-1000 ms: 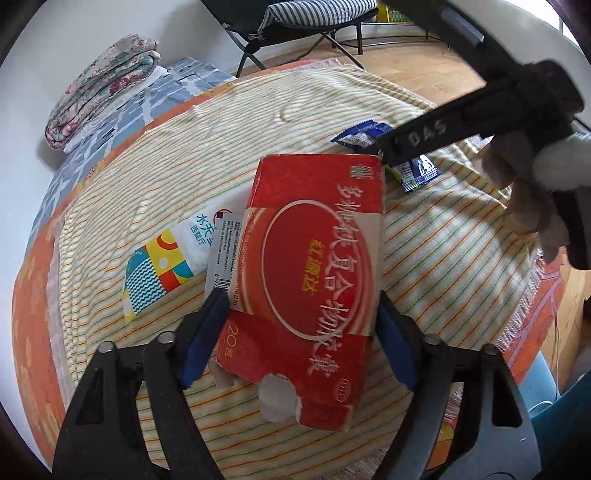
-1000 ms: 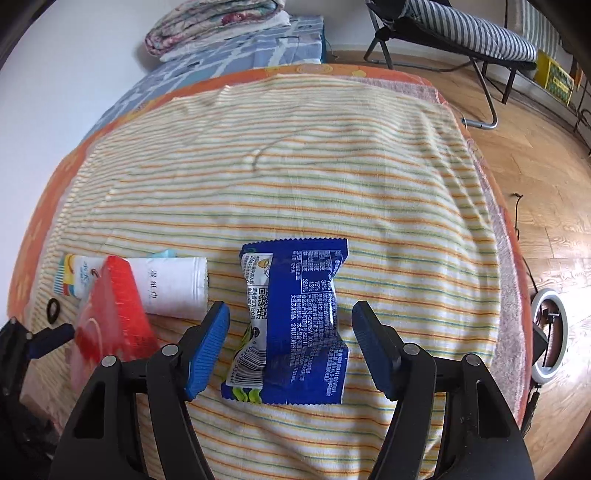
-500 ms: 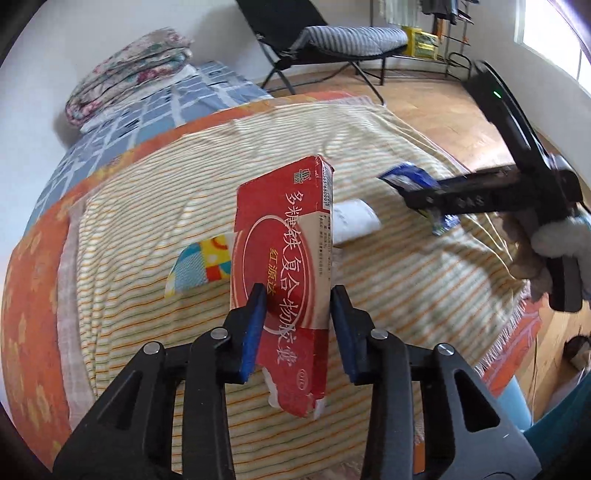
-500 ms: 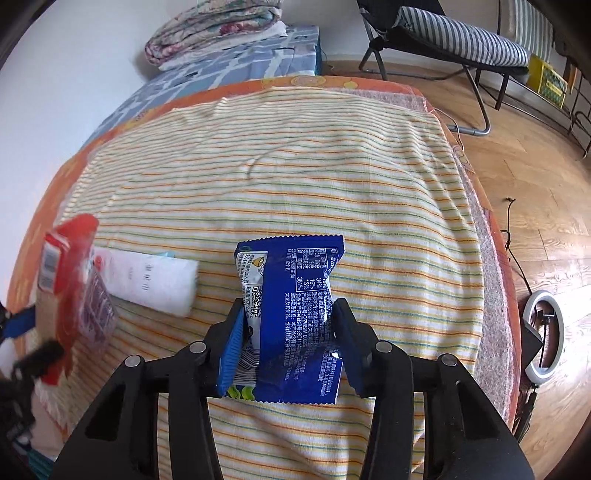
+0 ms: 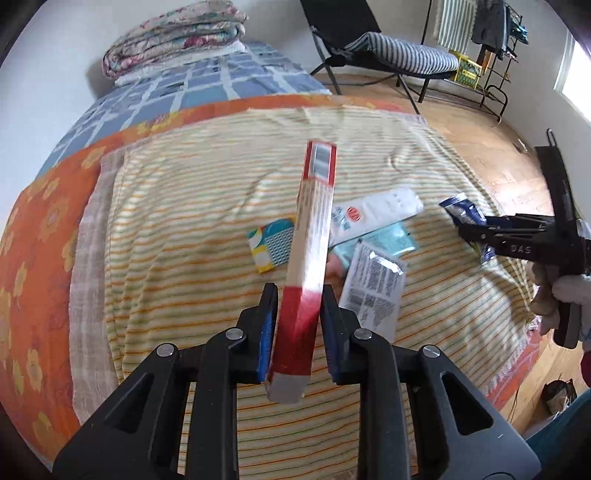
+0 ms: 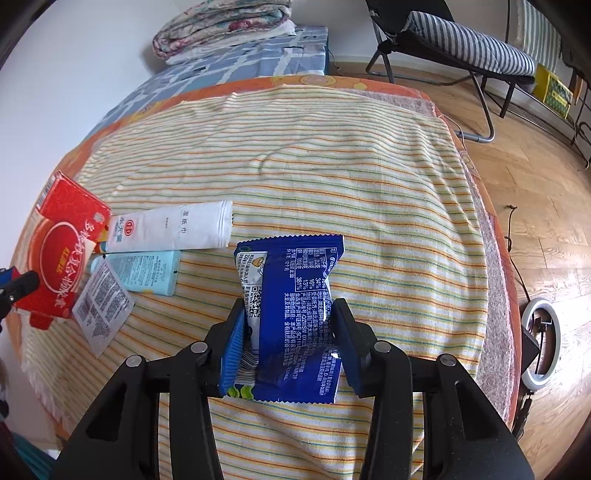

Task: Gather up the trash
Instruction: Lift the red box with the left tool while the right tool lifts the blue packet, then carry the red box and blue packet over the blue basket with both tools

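Note:
My left gripper (image 5: 298, 314) is shut on a flat red carton (image 5: 312, 251), held edge-on above the striped blanket (image 5: 192, 266); the carton also shows in the right wrist view (image 6: 62, 254). My right gripper (image 6: 288, 339) is shut on a blue snack wrapper (image 6: 295, 306), lifted off the blanket; the wrapper also shows in the left wrist view (image 5: 467, 218). On the blanket lie a white wet-wipe pack (image 6: 173, 227), a light blue packet (image 6: 146, 273) and a white sachet with barcodes (image 6: 101, 308).
The blanket covers a bed with an orange flowered sheet (image 5: 44, 229). Folded quilts (image 6: 221, 26) lie at the bed's far end. A striped folding chair (image 6: 469, 40) stands on the wooden floor. A ring light (image 6: 541, 354) lies on the floor at right.
Both grippers have closed on their items and lifted them. The red carton rose and turned edge-on, uncovering the sachet and blue packet. The blue wrapper came off the blanket.

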Available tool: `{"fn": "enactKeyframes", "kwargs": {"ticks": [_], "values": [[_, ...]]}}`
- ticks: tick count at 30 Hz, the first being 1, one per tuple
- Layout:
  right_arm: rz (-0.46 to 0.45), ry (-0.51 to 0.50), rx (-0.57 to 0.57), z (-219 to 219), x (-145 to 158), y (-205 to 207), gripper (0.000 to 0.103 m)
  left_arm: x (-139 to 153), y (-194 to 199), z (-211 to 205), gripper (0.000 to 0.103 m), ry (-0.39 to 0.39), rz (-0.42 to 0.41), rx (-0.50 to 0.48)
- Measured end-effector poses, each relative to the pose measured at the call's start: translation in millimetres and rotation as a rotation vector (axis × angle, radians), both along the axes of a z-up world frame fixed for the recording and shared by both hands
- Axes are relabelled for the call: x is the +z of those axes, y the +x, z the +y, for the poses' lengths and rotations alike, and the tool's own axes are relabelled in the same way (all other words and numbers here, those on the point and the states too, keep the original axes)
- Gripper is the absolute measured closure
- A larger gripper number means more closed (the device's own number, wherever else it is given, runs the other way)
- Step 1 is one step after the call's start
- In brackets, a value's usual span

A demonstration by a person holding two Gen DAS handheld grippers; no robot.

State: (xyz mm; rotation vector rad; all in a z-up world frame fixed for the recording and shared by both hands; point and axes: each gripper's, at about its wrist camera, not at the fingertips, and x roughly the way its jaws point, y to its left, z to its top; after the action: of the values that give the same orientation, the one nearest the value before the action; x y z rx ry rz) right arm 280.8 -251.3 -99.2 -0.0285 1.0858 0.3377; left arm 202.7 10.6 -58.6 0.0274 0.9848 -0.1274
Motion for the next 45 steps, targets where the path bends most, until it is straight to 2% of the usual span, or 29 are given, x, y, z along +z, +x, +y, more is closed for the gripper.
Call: {"fn": "enactKeyframes", "kwargs": {"ticks": [4,5,7,16,23,31,36,45], "values": [[-0.001,-0.016,0.007,4,-2,-1,0.059,-13,3,5,0.08,0.015,0.013,0.027],[-0.003,-0.023,0.01,5,-2,-1,0.06,-13,3,5,0.085,0.01,0.013,0.029],[-0.012,-0.039,0.015,8,-1,-3,0.064,-12,4,7,0.087,-0.001,0.006,0.039],[-0.06,-0.009,0.011,5,20,-13,0.065,17,-12,12,0.088,-0.027,-0.06,0.049],[-0.077,0.027,0.03,7,39,-33,0.065,41,-40,16,0.088,-0.027,-0.092,0.023],[-0.116,0.057,0.084,22,67,-79,0.065,58,-91,12,0.088,-0.009,-0.115,-0.04],[-0.123,0.064,0.128,34,72,-116,0.065,64,-129,6,0.088,-0.007,-0.118,-0.079],[-0.116,0.064,0.209,51,64,-181,0.064,46,-185,-1,0.088,-0.022,-0.062,-0.128]]}}
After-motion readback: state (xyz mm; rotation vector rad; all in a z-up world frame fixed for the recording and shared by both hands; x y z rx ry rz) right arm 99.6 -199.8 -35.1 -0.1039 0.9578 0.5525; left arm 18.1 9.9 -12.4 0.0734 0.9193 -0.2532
